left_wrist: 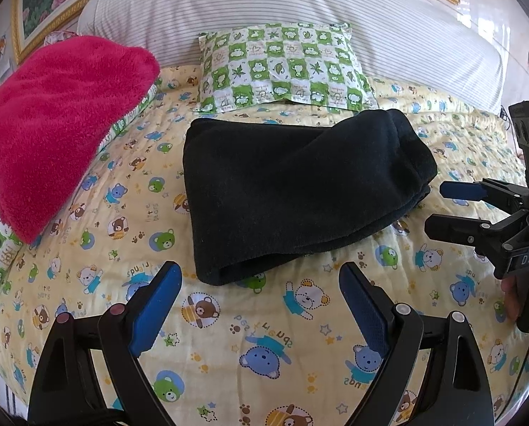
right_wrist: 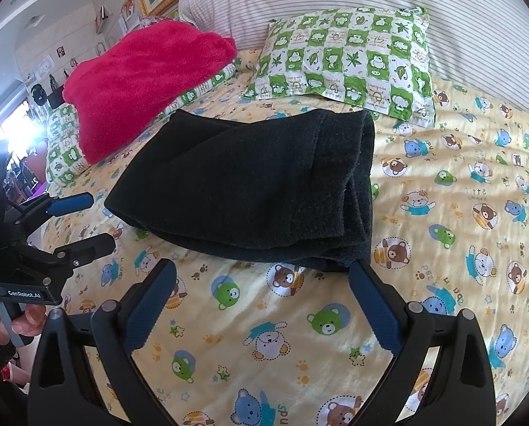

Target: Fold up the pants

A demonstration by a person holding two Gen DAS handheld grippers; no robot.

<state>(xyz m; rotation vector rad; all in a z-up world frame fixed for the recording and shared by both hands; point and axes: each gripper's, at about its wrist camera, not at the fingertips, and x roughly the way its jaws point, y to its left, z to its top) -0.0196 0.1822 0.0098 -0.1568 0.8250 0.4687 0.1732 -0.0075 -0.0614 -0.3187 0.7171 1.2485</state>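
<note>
The black pants (left_wrist: 292,191) lie folded into a thick rectangle on the yellow bear-print bedsheet (left_wrist: 264,337); they also show in the right wrist view (right_wrist: 250,184). My left gripper (left_wrist: 260,277) is open and empty, just short of the bundle's near edge. It also shows at the left of the right wrist view (right_wrist: 92,220). My right gripper (right_wrist: 262,273) is open and empty, its right fingertip at the bundle's near right corner. It shows at the right of the left wrist view (left_wrist: 434,209), beside the bundle's right end.
A pink fluffy blanket (left_wrist: 51,120) lies at the left on a green checked pillow. Another green checked pillow (left_wrist: 285,67) lies behind the pants. A striped white bolster (left_wrist: 299,7) runs along the headboard. Shelves and furniture (right_wrist: 33,81) stand beyond the bed's left side.
</note>
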